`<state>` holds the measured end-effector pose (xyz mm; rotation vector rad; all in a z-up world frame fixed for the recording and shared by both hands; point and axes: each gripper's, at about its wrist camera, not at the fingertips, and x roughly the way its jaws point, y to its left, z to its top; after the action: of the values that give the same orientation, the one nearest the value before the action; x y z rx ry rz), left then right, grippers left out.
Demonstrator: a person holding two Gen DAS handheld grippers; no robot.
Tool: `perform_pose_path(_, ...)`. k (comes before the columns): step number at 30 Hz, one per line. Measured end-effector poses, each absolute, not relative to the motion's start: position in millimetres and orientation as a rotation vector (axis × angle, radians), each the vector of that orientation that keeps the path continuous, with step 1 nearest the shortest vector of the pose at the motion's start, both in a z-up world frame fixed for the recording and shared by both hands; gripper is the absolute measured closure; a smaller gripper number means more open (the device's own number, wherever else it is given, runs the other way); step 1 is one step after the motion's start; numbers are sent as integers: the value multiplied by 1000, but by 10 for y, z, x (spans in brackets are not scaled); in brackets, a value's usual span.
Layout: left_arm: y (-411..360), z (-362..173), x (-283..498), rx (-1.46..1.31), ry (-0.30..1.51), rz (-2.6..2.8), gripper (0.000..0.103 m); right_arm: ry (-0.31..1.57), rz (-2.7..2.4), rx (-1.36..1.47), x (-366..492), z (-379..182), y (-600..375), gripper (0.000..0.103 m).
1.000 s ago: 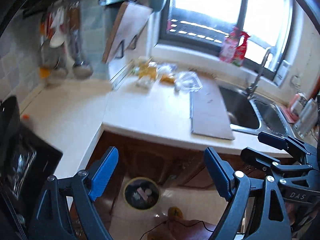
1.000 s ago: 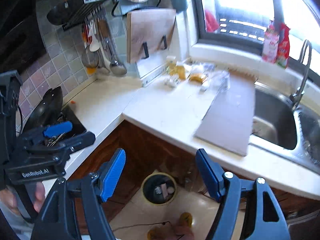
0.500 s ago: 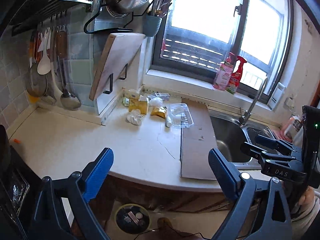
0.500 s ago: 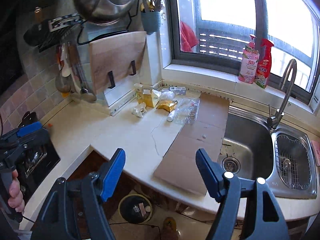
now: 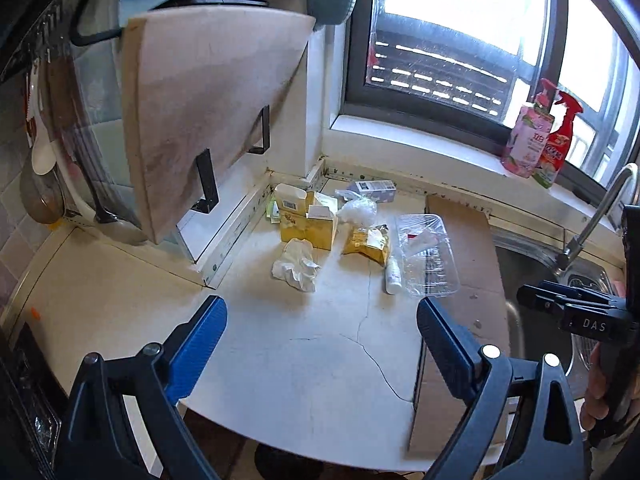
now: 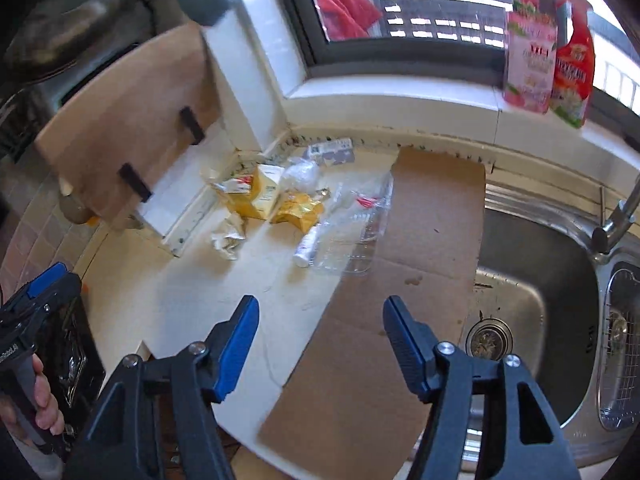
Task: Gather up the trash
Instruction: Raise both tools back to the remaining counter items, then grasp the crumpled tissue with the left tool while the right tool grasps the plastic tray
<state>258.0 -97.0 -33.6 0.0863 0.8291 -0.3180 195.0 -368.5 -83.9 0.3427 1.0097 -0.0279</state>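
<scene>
Trash lies in the counter's back corner: a crumpled white tissue, yellow cartons, a yellow crumpled packet, a small white bottle, a clear plastic tray and a white plastic wad. The right wrist view shows the tissue, packet, bottle and clear tray. My left gripper is open and empty above the counter, short of the tissue. My right gripper is open and empty over the cardboard's near part.
A flat cardboard sheet lies beside the sink. A cutting board leans on a rack at the left. Two spray bottles stand on the windowsill. A black stove is at the left.
Both grippers rose from the floor bin level and moved forward over the counter, closer to the trash pile. Both stay open.
</scene>
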Motion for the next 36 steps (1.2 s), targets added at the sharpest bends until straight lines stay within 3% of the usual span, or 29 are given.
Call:
perform_pose_path(6,-1214,-854,3301,105,939,-225,8,1104,-29,417,2449,-1359,-3911,41)
perform_pose_path(12,-1299,-1370,3847,114,1010,-166,8,1163,-26,460,2825,-1776,-3973,53)
perform_pose_path(21,-1326,-1967,4323,100,1077,-108,8,1199,-44,422,3130,-2056,-3964,61)
perform_pose_path(24,-1346,-2077,4423,101,1086,-100,8,1215,-37,412,3180,-2110,-3954,69)
perform_pose_path(30,-1442,-2282,4551,116,1108,-103,16,1222,-45,374,3215,-2163,-3928,83)
perform_pose_path(34,-1526,-2401,4622,111,1136,-112,33,1214,-54,343,3202,-2161,-3911,90)
perform_pose_path(36,-1570,-2441,4614,116,1128,-103,33,1218,-56,340,3192,-2158,-3911,91)
